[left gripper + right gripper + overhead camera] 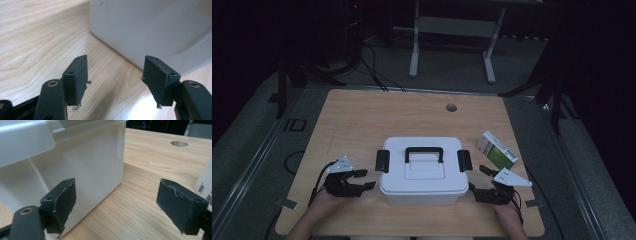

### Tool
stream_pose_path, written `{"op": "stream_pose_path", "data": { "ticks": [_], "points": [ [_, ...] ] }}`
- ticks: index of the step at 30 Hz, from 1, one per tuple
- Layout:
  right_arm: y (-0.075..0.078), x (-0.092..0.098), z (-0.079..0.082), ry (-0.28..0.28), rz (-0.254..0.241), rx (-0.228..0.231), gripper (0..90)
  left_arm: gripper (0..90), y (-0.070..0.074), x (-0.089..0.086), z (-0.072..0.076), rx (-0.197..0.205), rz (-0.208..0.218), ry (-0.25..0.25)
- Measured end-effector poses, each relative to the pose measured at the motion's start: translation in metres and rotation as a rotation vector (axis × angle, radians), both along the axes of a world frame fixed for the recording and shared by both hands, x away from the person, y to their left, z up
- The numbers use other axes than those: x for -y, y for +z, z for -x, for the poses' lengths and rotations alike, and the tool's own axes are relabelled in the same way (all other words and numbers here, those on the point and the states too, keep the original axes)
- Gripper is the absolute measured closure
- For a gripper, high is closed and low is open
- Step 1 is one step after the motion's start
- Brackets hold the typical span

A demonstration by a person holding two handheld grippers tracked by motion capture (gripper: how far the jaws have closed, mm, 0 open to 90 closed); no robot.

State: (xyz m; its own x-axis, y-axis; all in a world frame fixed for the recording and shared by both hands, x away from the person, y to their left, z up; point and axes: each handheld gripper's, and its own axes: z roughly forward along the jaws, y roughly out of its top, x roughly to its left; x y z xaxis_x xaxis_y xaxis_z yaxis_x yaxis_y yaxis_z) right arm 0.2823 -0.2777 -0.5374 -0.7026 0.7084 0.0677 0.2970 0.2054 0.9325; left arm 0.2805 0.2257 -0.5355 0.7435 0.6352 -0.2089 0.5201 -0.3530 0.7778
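Bench (362, 115) of pale wood is seen across the middle of the high view, and a white lidded box (422, 187) with a black handle (424, 153) and two black side latches is set at its lower centre. At lower left of that view the left gripper (364, 180) is held just beside the box's left wall, apart from it; in the left gripper view its fingers (77, 80) are spread with nothing between them, the white wall filling the upper right beyond. At lower right of the high view the right gripper (479, 182) is placed close to the box's right wall, and in the right gripper view its fingers (62, 203) are wide apart and empty, one nearly against the white side. A small green and white carton (497, 150) lies further right, just beside the box. The step in hand is judged to be a release or a fresh approach to the box, with no grip made. For the next move, each gripper would need to be raised toward a latch, the left latch (382, 160) and the right latch (464, 160), or the handle would have to be taken.
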Motion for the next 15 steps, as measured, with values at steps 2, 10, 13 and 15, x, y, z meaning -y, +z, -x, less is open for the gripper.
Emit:
{"op": "stream_pose_path", "data": {
  "ticks": [2, 10, 13, 15],
  "points": [
    [-0.001, 0.003, -0.001, 0.014, -0.022, 0.000, 14.1, 34.7, 0.001, -0.004, 0.000, -0.008, -0.013, -0.009],
    [-0.005, 0.010, 0.004, 0.031, -0.017, -0.003, 14.1, 34.6, 0.004, -0.012, -0.001, -0.052, -0.084, -0.051],
    [-0.008, 0.013, 0.007, 0.037, -0.006, -0.011, 14.1, 31.6, 0.004, -0.012, 0.000, -0.077, -0.133, -0.075],
    [-0.009, 0.015, 0.009, 0.035, -0.004, -0.012, 14.1, 31.6, 0.004, -0.011, 0.000, -0.080, -0.156, -0.088]
  ]
}}
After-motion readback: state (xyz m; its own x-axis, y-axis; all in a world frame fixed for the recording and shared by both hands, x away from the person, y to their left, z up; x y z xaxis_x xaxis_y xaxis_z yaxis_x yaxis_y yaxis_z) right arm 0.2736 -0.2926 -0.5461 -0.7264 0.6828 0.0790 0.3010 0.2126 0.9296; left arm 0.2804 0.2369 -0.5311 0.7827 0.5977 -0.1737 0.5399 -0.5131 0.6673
